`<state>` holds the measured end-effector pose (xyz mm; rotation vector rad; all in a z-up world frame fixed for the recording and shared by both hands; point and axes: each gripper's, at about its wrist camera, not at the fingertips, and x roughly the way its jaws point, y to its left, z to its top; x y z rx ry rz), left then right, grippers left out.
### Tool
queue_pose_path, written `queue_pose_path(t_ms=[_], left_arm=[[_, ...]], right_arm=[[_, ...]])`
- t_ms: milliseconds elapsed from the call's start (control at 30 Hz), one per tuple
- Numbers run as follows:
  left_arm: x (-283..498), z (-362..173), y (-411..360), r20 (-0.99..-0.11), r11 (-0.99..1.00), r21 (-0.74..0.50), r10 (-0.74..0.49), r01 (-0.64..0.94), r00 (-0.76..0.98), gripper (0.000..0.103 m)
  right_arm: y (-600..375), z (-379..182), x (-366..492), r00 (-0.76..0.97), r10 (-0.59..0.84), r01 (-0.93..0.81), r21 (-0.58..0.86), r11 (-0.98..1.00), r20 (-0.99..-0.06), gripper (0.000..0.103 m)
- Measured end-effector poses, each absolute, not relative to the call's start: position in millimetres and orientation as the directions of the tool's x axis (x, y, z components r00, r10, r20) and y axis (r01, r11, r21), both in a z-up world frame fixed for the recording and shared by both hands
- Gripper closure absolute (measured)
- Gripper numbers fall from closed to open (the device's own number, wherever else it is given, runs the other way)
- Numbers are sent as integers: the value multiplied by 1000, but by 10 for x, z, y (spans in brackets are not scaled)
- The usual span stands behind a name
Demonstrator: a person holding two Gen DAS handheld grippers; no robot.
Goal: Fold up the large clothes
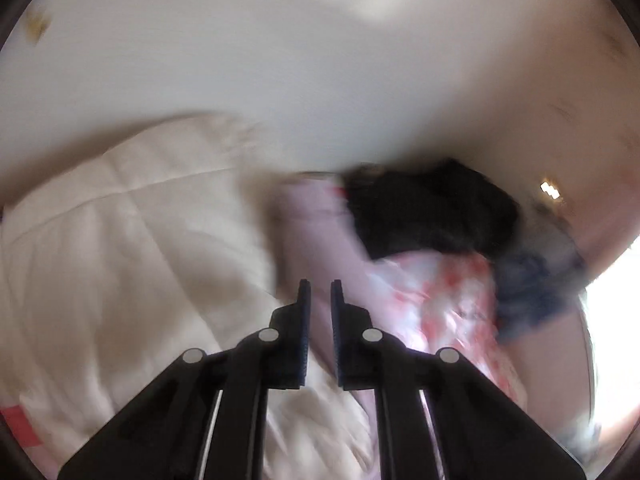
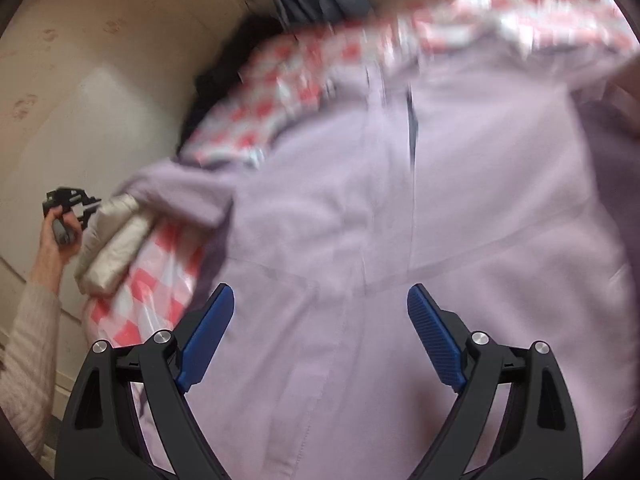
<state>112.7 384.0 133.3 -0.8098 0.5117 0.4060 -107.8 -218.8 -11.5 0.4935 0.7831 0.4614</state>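
The lilac garment (image 2: pixel 400 208) fills the centre and right of the right wrist view, lying directly ahead of and beneath the right gripper (image 2: pixel 320 300). Its tongs stand wide apart with nothing between them; the blue ribbed pads (image 2: pixel 430 328) hover over the cloth, and contact cannot be confirmed. A straight seam or placket runs from the lower centre of the frame toward the upper centre, so the garment's long axis appears roughly in line with the gripper's pointing direction. The right gripper is judged the nearer tool for the next grasp.

In the left wrist view the left gripper (image 1: pixel 320 292) shows its tongs nearly together with a narrow gap; whether cloth is pinched there cannot be told. Ahead of it lies the cream quilted item (image 1: pixel 132 240), at left of frame. The same gripper appears at the left edge of the right wrist view, beside that padded item.

Materials:
- Lilac garment: smooth, matte woven cloth, flat panels, stitched seams.
- Red-and-white checked cloth (image 2: pixel 288 92): glossy sheen, crumpled, partly under the lilac garment, toward upper left of frame.
- Cream quilted item: puffy, channel-stitched.
- Black garment (image 1: pixel 432 208): dark, soft, bunched, upper right of centre.

Both views are motion-blurred.
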Motion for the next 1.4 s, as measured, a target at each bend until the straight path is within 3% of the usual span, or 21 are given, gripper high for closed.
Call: queue_pose_path(t_ms=[33,67,100,133,300,500,633,700,900,933,1000,1033,1067,1167,1300,1400], left_arm=[[1061,1412,3660,-543,661,-579,125,-478,831,55],[960,1473,3494,-522,683,-570,127,-456,843,22],[802,1530,3265,-483,707,-559,147,-433,863,16],[664,1552,3033,-440,740,-552,135,-385,888,16],[269,1176,1971,-369,816,-540,-10,-206,929,11],[408,245,877,-461,852,-509,-152,-120,874,11],[384,-137,552,-517,893,-436,-151,-108,842,11],[326,-221,410,-514,935,-338,-90,-105,853,11],[265,-394,314,-551,957,-263,-48,-119,833,11],[268,-417,286,-556,962,-247,-41,-118,830,11],[314,-470,247,-577,965,-239,-53,-107,815,11],[332,-490,234,-585,964,-244,-61,-103,808,11],[348,-515,228,-593,963,-248,-67,-103,803,11],[378,-570,240,-613,959,-259,-74,-112,787,11],[414,-622,275,-634,953,-275,-77,-131,769,11],[451,-670,296,-655,947,-285,-80,-147,752,11]], right_arm=[[-2391,90,-1191,694,530,-209,569,796,-487,18],[-2600,222,-1284,745,505,-197,578,792,-437,17],[-2802,306,-1353,781,473,-171,589,790,-407,15],[-3095,378,-1416,820,427,-124,610,783,-382,7],[-4595,378,-1461,901,231,135,741,657,-368,7],[-5940,738,-817,885,65,289,652,701,-461,7],[-6593,836,-295,852,1,371,606,704,-523,7],[-6886,723,-9,823,-7,426,608,670,-568,7],[-7197,175,487,691,-89,582,478,658,-717,7],[-7204,116,489,690,-95,584,474,659,-717,10],[-7231,77,507,710,-90,564,488,666,-698,38],[-7227,61,492,716,-72,551,499,669,-694,78],[-7234,42,511,720,-49,541,515,664,-692,90],[-7218,126,391,772,-33,484,554,677,-634,90],[-7091,269,45,889,-10,342,651,678,-458,90],[-7203,72,-63,877,-28,387,672,631,-480,90]])
